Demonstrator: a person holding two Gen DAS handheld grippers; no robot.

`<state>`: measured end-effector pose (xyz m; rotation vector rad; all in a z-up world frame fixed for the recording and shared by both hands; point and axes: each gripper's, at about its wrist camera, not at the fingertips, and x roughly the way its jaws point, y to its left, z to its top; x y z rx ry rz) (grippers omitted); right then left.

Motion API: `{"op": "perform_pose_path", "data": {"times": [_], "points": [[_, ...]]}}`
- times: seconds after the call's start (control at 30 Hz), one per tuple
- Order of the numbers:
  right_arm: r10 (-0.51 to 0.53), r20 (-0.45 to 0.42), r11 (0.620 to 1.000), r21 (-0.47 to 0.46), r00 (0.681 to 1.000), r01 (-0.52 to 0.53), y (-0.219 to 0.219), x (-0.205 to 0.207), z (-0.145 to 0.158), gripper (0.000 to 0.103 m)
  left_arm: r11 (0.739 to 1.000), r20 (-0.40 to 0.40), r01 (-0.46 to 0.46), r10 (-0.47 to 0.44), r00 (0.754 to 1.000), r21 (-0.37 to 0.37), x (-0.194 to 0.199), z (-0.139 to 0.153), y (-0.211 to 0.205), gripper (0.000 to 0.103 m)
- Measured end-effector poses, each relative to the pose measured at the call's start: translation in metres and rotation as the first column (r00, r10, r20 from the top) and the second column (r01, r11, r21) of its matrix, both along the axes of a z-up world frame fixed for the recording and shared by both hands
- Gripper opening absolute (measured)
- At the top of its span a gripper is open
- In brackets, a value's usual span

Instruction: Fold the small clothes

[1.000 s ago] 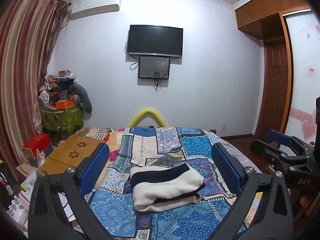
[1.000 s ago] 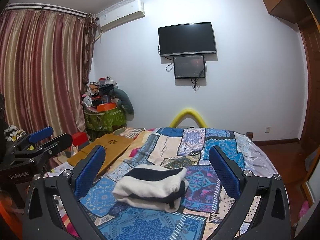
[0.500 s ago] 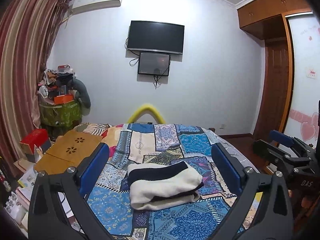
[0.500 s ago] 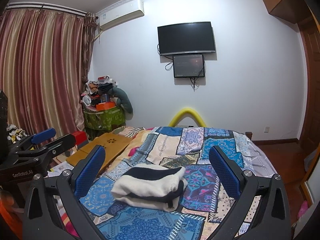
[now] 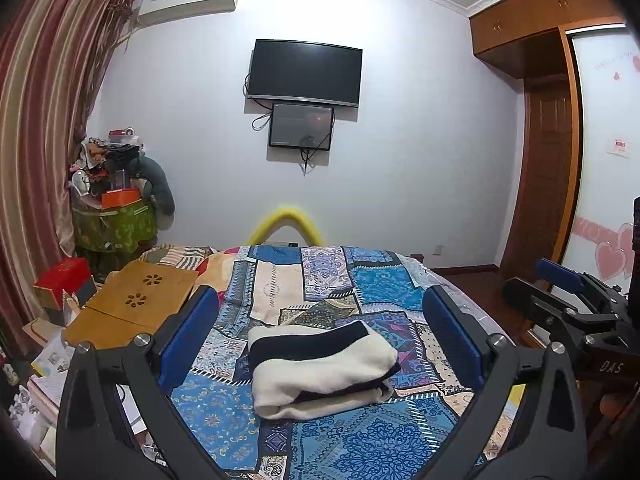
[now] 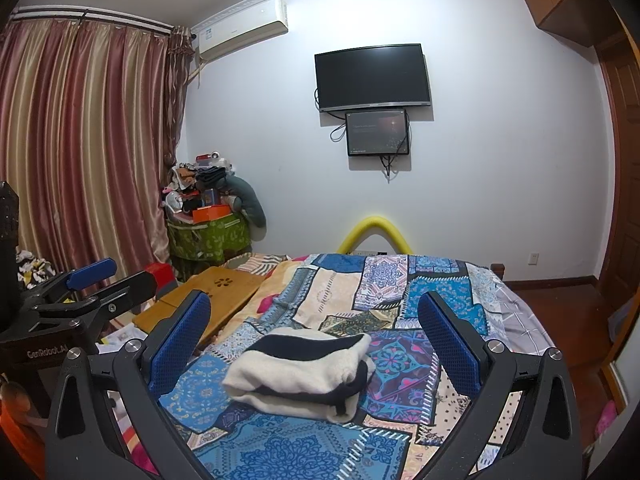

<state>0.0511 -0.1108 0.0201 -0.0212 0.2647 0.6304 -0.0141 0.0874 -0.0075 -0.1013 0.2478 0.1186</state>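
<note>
A small cream garment with dark stripes (image 5: 320,368) lies folded in a thick bundle on the patchwork bedspread (image 5: 320,280). It also shows in the right wrist view (image 6: 300,372). My left gripper (image 5: 320,336) is open and empty, held above and short of the bundle. My right gripper (image 6: 314,332) is open and empty too, likewise back from the bundle. The right gripper shows at the right edge of the left wrist view (image 5: 568,304). The left gripper shows at the left edge of the right wrist view (image 6: 80,292).
A wooden lap desk (image 5: 136,300) sits at the bed's left side beside a red box (image 5: 60,280). A cluttered green bin (image 5: 112,224) stands by the curtain. A yellow foam arch (image 5: 286,224) rises behind the bed. A wooden door (image 5: 540,184) is at right.
Both grippers have risen and drawn back a little from the folded garment. The garment has not moved. Both stay open.
</note>
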Motion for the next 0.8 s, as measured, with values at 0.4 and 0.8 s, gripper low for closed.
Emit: {"op": "perform_pose_path", "data": {"times": [0.4,0.8], "points": [[0.002,-0.001,1.0,-0.002,1.0,-0.002,-0.0001,-0.0008,0.0011,0.103,1.0,-0.025,0.024,-0.024,0.999,-0.004,0.0046,-0.001,-0.0037,0.103],[0.003,-0.012,1.0,-0.004,1.0,-0.003,0.0008,0.0019,-0.0019,0.103,0.999,-0.035,0.035,-0.035,0.999,0.0,0.0079,-0.0018,-0.0055,0.103]]}}
